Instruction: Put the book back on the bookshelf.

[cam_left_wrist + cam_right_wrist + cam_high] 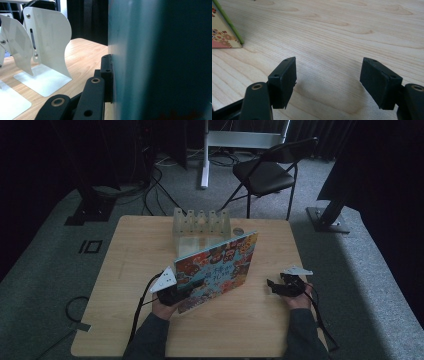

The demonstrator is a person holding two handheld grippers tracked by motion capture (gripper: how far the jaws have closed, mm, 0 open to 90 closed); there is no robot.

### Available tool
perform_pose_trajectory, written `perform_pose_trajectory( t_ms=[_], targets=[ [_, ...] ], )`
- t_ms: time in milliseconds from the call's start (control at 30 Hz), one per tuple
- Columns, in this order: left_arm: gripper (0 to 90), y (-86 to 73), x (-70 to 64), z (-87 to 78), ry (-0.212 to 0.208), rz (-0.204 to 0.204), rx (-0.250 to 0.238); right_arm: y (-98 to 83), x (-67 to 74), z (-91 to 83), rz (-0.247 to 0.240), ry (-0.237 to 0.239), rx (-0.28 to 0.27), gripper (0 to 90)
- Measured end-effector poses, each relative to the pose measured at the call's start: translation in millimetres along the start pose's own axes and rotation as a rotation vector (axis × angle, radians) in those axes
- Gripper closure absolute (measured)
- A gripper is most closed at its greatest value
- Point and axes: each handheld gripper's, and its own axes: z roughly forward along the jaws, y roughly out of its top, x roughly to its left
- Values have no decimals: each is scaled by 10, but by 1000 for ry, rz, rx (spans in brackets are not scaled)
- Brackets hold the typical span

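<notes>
A picture book (220, 267) with a busy, colourful cover is held tilted above the wooden table (135, 255), its near left corner in my left gripper (186, 291). In the left gripper view one black pad (107, 75) presses flat on the book's dark teal side (160, 60); the other jaw is hidden behind it. My right gripper (274, 286) rests low over the table to the right of the book, apart from it. Its jaws (328, 80) stand open over bare wood with nothing between them. A corner of the book (222, 32) lies at the upper left of that view.
A pale rack of upright dividers (201, 222) stands at the table's far edge, just behind the book; its white plates (47, 42) rise close by in the left gripper view. A small round object (238, 231) lies beside it. A black folding chair (267, 170) stands beyond the table.
</notes>
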Motion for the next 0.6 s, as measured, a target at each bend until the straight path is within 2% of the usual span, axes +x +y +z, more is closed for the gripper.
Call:
perform_pose_trajectory(
  t_ms=[367, 600],
  targets=[
    [812, 35, 11, -91, 24, 37, 13, 9, 21, 23, -20, -3, 25, 285],
    [812, 33, 41, -189, 51, 45, 14, 11, 23, 27, -23, -2, 29, 284]
  ],
)
